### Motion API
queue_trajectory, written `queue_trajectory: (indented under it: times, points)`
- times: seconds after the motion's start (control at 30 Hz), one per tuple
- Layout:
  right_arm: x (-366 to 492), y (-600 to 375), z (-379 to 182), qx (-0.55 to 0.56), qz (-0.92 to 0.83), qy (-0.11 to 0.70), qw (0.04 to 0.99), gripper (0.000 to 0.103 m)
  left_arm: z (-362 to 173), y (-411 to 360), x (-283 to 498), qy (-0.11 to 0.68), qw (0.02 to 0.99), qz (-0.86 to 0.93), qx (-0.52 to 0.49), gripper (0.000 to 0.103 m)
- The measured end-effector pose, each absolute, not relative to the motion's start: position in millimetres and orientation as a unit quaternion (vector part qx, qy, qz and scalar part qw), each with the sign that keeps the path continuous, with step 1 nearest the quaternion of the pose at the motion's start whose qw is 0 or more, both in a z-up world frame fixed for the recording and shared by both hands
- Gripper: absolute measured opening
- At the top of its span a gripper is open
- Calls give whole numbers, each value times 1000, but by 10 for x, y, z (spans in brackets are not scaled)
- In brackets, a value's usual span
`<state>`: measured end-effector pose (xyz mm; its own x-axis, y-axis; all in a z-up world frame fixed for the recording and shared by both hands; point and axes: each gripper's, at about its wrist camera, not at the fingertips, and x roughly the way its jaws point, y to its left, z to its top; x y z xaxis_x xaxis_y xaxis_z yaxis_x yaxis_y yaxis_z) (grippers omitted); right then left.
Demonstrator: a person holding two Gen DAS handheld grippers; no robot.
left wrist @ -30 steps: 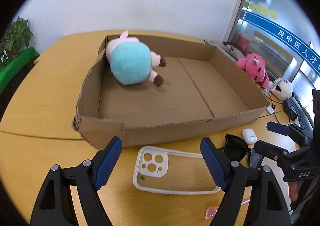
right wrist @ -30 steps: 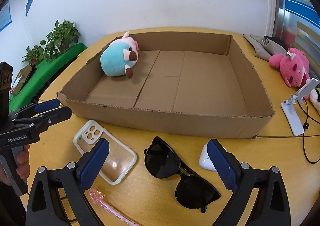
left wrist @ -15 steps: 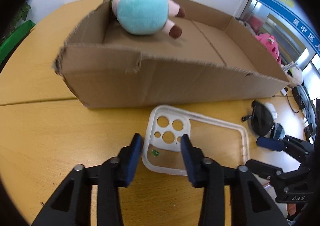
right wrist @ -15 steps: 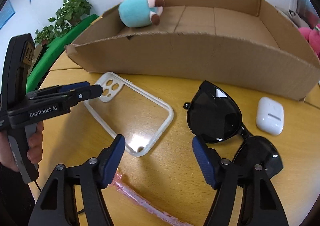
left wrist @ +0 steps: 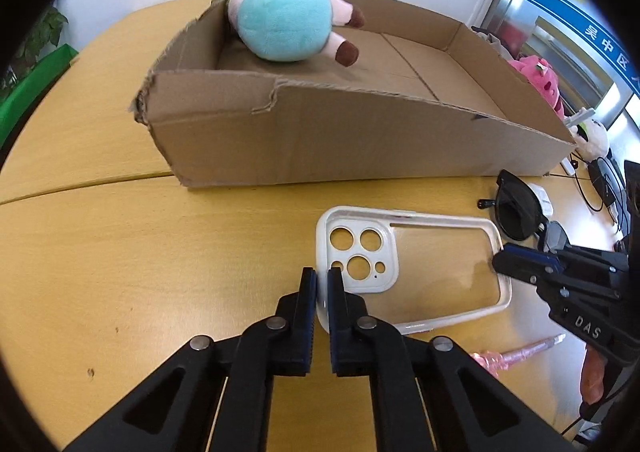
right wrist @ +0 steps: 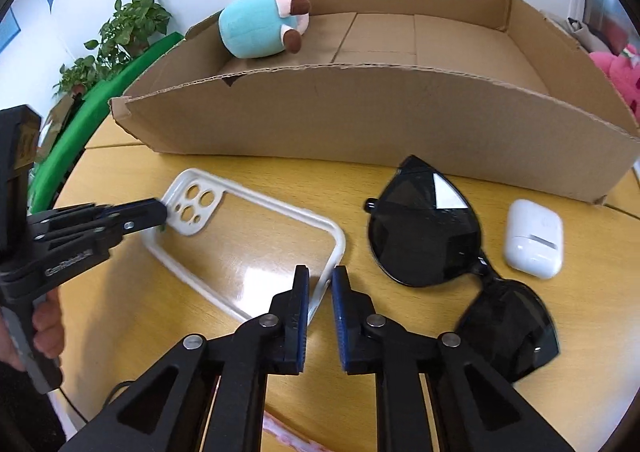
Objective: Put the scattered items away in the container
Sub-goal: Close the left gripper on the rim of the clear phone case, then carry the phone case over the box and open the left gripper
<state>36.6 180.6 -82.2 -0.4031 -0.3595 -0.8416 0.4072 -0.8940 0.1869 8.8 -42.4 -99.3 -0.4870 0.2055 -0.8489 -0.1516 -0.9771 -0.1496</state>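
Note:
A clear phone case (left wrist: 408, 272) with a white rim lies on the wooden table in front of a shallow cardboard box (left wrist: 320, 144). My left gripper (left wrist: 322, 278) is shut on the case's rim at its camera end. My right gripper (right wrist: 320, 284) is shut on the rim at the opposite end (right wrist: 256, 240). Each gripper shows in the other's view, the right one (left wrist: 516, 260) and the left one (right wrist: 160, 212). A teal and pink plush toy (left wrist: 288, 24) lies in the box's far left corner.
Black sunglasses (right wrist: 452, 252) and a white earbud case (right wrist: 534, 238) lie right of the phone case. A pink pen (left wrist: 516, 356) lies near the front. A pink plush (left wrist: 540, 76), a phone stand and cables are beyond the box's right end. Plants (right wrist: 120, 36) stand at left.
Both grippers came down and forward onto the phone case and closed from wide open onto its rim at opposite ends. The case has stayed on the table.

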Motion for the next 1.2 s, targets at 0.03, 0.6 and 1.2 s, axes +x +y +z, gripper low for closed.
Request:
queue_trajectory:
  times: [0.03,0.6,1.2]
  points:
    - [387,1817,-779,488,-842,26,228,11,-939,-411,117,-24,103,865,-491,5]
    - [-294,2308,1069,315,-922,34,224,8,964,163,-512,16,147,936,-320,6]
    - [-2337,2063,980,409,-888,49,206,6,730,307,-2450,9,125,902,-414,6]
